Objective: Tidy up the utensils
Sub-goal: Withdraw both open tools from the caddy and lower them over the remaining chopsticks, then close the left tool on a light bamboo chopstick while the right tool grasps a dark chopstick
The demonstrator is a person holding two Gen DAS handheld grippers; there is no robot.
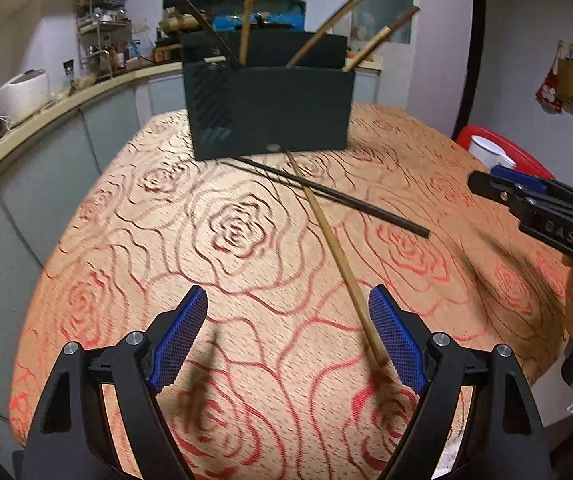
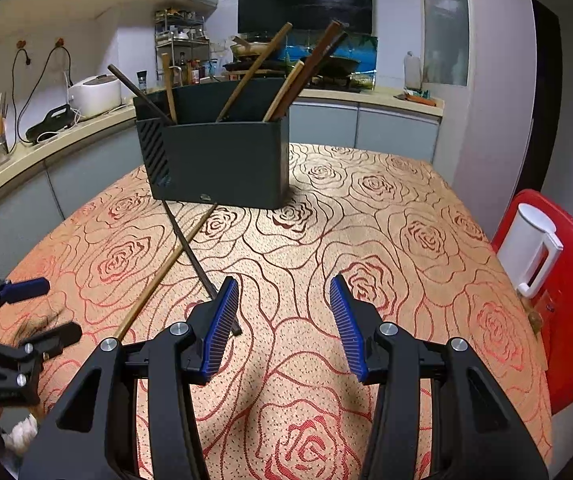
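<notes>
Holding several chopsticks (image 2: 246, 76), dark holder (image 2: 226, 164)

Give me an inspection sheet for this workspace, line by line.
Surface: table under a rose-patterned cloth.
Job's things: dark holder with several chopsticks standing tilted in it; a bamboo chopstick and a black chopstick lie crossed on the cloth before it.
Clutter: nothing seen on the table.
Grippers: left tongs open, the bamboo chopstick's near end by the right finger; right tongs open, holding nothing.
Cables: cords hang from wall sockets to counter appliances.
Surroundings: kitchen counter, rice cooker, spice rack, wok, red stool bearing a white jug.
</notes>
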